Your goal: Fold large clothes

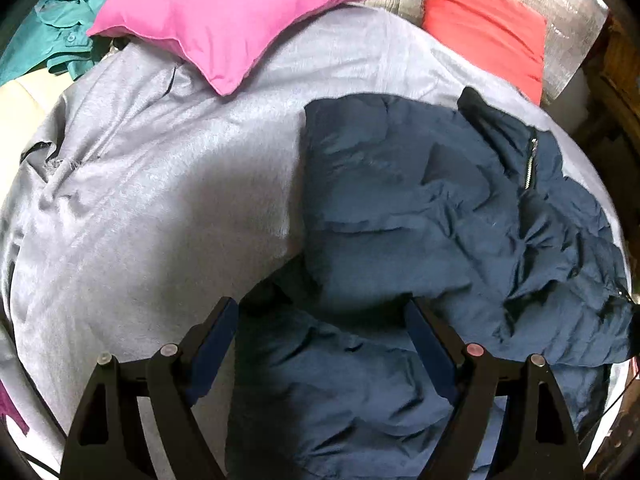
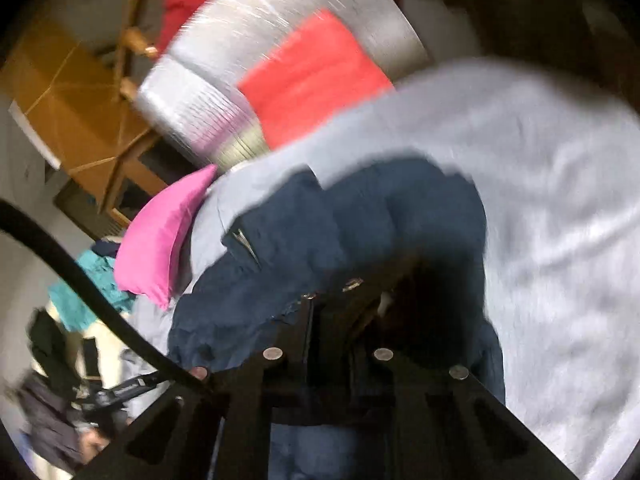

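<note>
left gripper point(image 1: 322, 320) spread wide above the navy jacket point(image 1: 420, 208); right gripper point(image 2: 332, 292) clamped on its fabric

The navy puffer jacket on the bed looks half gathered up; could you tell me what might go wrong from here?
The right gripper is shut on only a small bunch of the navy puffer jacket, so the slick fabric may slip out. The left gripper stands open over the jacket, leaving that side unsupported, so it could sag and bunch. Dragging it might also rumple the grey cover.
</note>
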